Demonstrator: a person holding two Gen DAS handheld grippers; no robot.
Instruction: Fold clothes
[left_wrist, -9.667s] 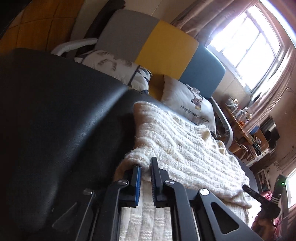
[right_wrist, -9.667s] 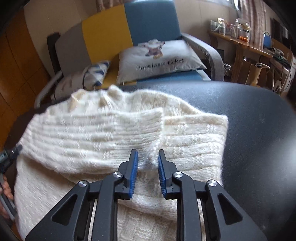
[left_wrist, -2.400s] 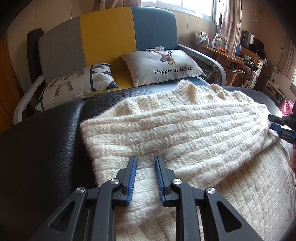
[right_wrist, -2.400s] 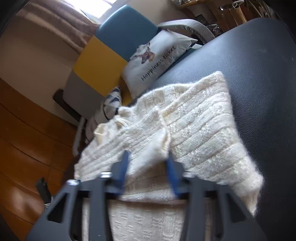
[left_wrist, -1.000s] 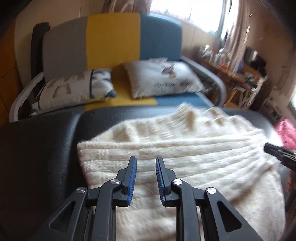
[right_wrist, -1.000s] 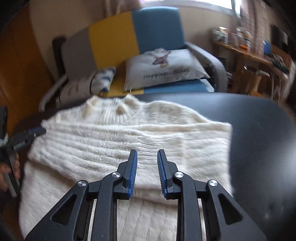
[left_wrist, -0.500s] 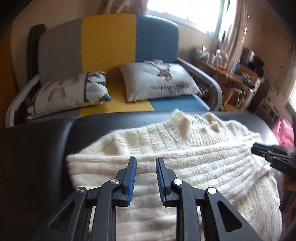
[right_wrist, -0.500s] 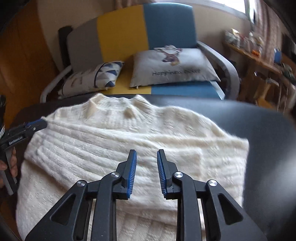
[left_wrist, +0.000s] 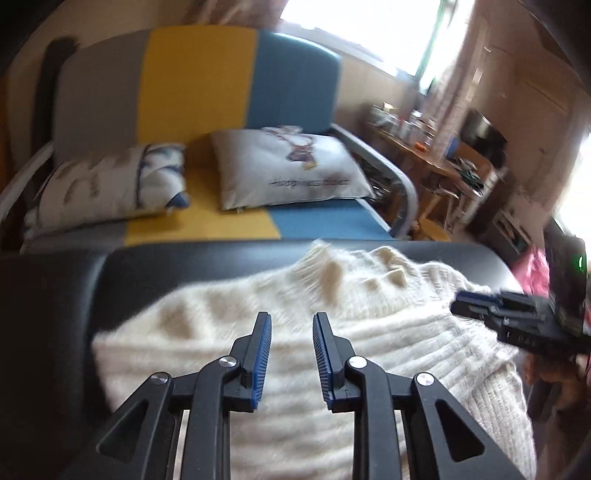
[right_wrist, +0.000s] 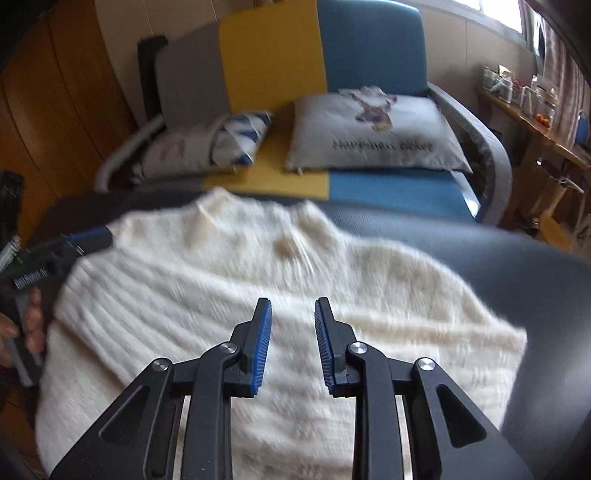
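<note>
Cream ribbed sweater (left_wrist: 369, 332) on black surface (left_wrist: 55, 314); grey-yellow-blue sofa (left_wrist: 199, 85).

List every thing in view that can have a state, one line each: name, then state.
Sweater: lying partly folded on the black padded table, collar at the far edge.
Left tongs: opening, nothing between the fingers, above the sweater.
Right tongs: open, empty, above the sweater.
Printed pillow: lying on the sofa seat.
Patterned pillow: lying on the sofa, at its left end.

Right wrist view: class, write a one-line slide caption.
Empty hand-held gripper hovers above a cream sweater on a black table, sofa behind.
</note>
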